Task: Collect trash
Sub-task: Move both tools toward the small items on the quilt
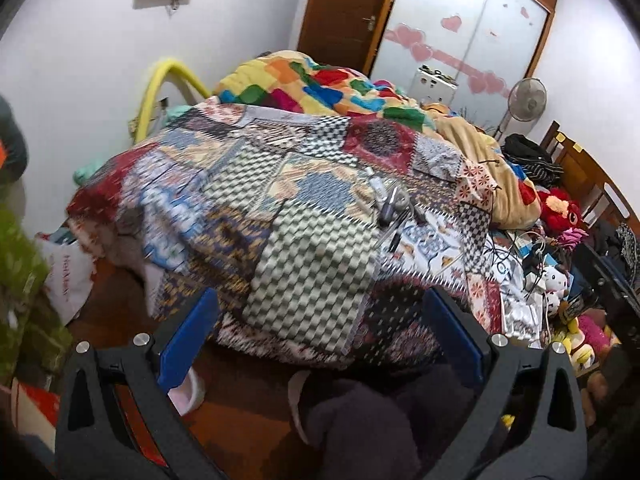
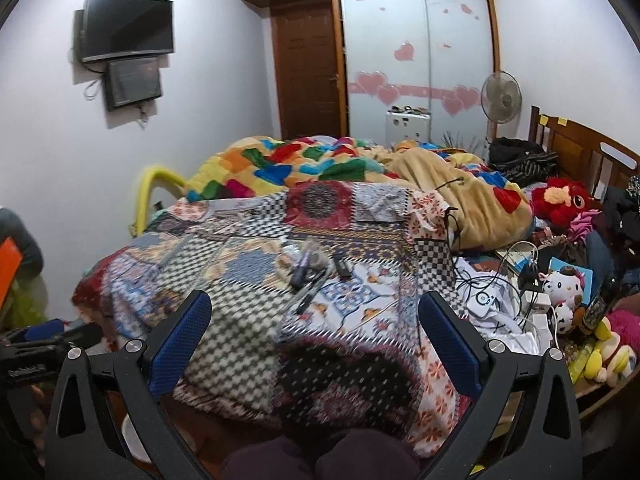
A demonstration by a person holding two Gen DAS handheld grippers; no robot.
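A small heap of clear wrappers, tubes and pen-like litter (image 1: 390, 200) lies on the patchwork bed cover (image 1: 256, 216), past the middle of the bed; in the right wrist view the litter (image 2: 310, 266) sits ahead of the fingers. My left gripper (image 1: 320, 344) is open and empty, held above the bed's near edge and the floor. My right gripper (image 2: 316, 344) is open and empty over the near end of the bed. The left gripper also shows at the lower left of the right wrist view (image 2: 44, 344).
A heaped colourful quilt (image 2: 320, 160) and tan blanket (image 2: 460, 200) fill the far bed. Cables, chargers and plush toys (image 2: 560, 284) crowd the right side by the wooden headboard (image 2: 592, 152). A white plastic bag (image 1: 68, 280) sits on the floor at left. A fan (image 2: 502, 98) stands by the wardrobe.
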